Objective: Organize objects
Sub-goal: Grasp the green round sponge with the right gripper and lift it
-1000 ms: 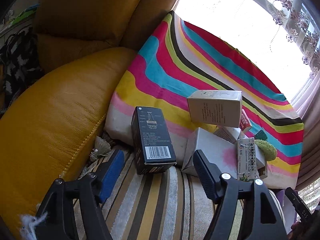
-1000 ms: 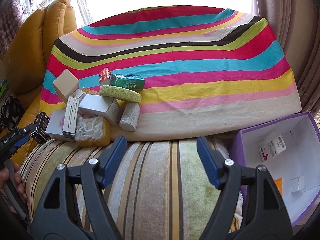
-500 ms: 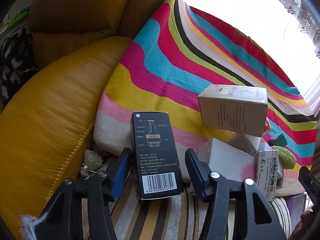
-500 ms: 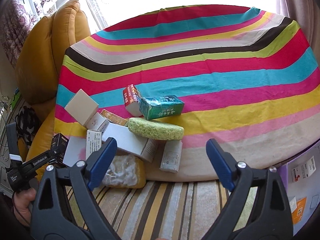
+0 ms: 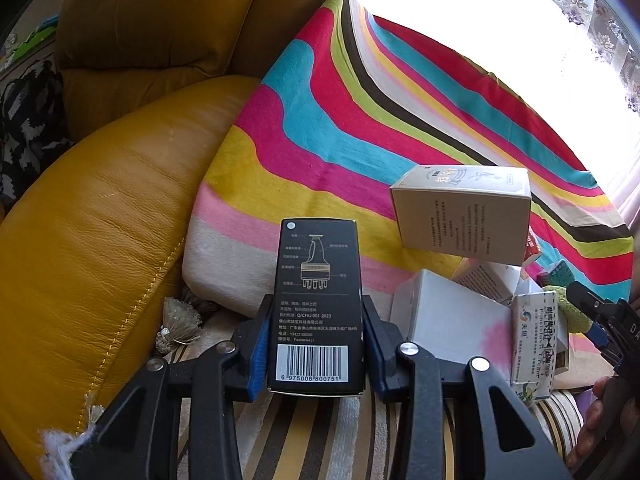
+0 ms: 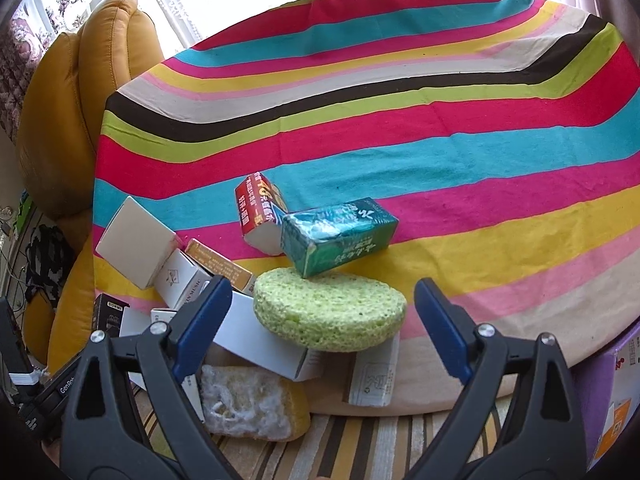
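Note:
A black box [image 5: 316,304] with a barcode stands on the striped seat, leaning on the striped cushion [image 5: 320,120]. My left gripper [image 5: 318,312] is shut on its lower half, one blue pad against each side. In the right wrist view the same black box [image 6: 106,312] shows at the far left. My right gripper [image 6: 323,286] is open just in front of a round green sponge [image 6: 328,316], which lies on a heap of small boxes. A green box [image 6: 340,236] and a red box [image 6: 258,210] rest behind the sponge.
A beige box [image 5: 460,212] and a white box [image 5: 448,316] sit right of the black one. A yellow sponge [image 6: 248,404] lies at the heap's foot. A yellow leather sofa arm [image 5: 100,220] rises on the left. An open purple box [image 6: 608,400] stands at the right.
My left gripper moved forward around the black box and shut on it. The right gripper advanced toward the heap; the green sponge now lies between its open fingers.

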